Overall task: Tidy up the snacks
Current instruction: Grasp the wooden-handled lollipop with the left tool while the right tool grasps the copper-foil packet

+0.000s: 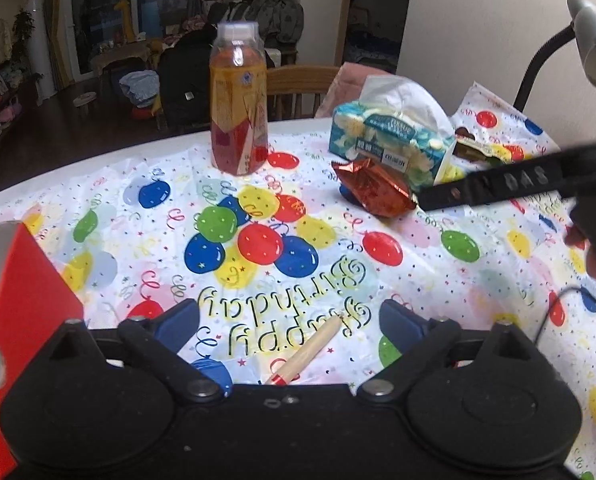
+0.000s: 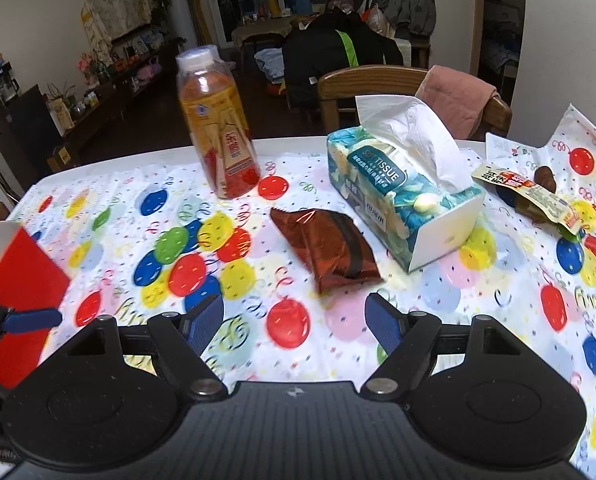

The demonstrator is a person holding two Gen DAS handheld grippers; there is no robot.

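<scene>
Snack packet (image 2: pixel 329 252) lies ahead of right claw (image 2: pixel 294 320) (spread wide).

Dim room: wooden chair (image 2: pixel 371 80) standing behind the desk (image 2: pixel 138 162), pink cloth (image 2: pixel 455 98) hanging over it, dark floor (image 1: pixel 78 132) at left, window (image 1: pixel 110 8) reflecting a ceiling light upper left.

From my left side the red box (image 1: pixel 30 320) runs off the picture's edge, and my own gripper body covers its lower corner. The wooden stick (image 1: pixel 309 350) disappears under that same body. The tissue box (image 1: pixel 393 142) hides part of the yellow snack packet (image 1: pixel 481 152) behind it. The print on the bottle (image 2: pixel 218 128) is too blurred to read.
</scene>
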